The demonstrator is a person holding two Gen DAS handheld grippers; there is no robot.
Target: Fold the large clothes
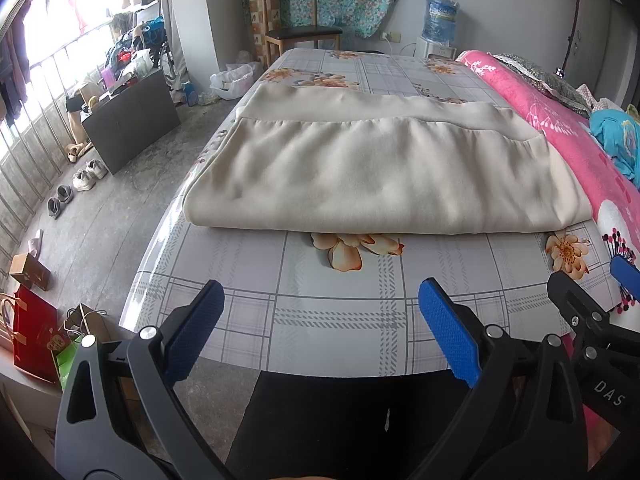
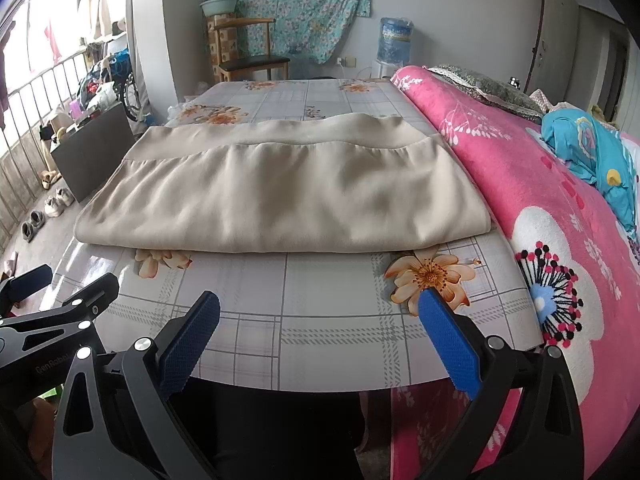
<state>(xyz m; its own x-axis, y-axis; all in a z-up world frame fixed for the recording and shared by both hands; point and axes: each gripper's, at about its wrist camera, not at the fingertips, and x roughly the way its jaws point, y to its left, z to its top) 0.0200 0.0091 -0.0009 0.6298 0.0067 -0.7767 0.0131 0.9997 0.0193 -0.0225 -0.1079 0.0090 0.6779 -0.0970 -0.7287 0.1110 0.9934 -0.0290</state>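
A beige garment (image 1: 376,168) (image 2: 276,196) lies folded flat on the table, its near edge a rounded fold and a lighter waistband strip along its far edge. My left gripper (image 1: 320,312) hangs open over the table's near edge, well short of the garment, nothing between its blue pads (image 1: 448,328). My right gripper (image 2: 320,320) is open too, level with the left one and just to its right, also empty. In the left wrist view the right gripper (image 1: 600,296) shows at the right edge. The left gripper (image 2: 52,292) appears at the left edge of the right wrist view.
The table (image 1: 340,312) wears a grey checked cloth with orange flowers. A pink floral blanket (image 2: 540,184) runs along the table's right side, with a blue cloth (image 2: 592,152) on it. Behind stand a wooden chair (image 1: 300,28) and a water dispenser (image 1: 440,24). Shoes (image 1: 76,184) and bags (image 1: 36,332) lie on the floor at left.
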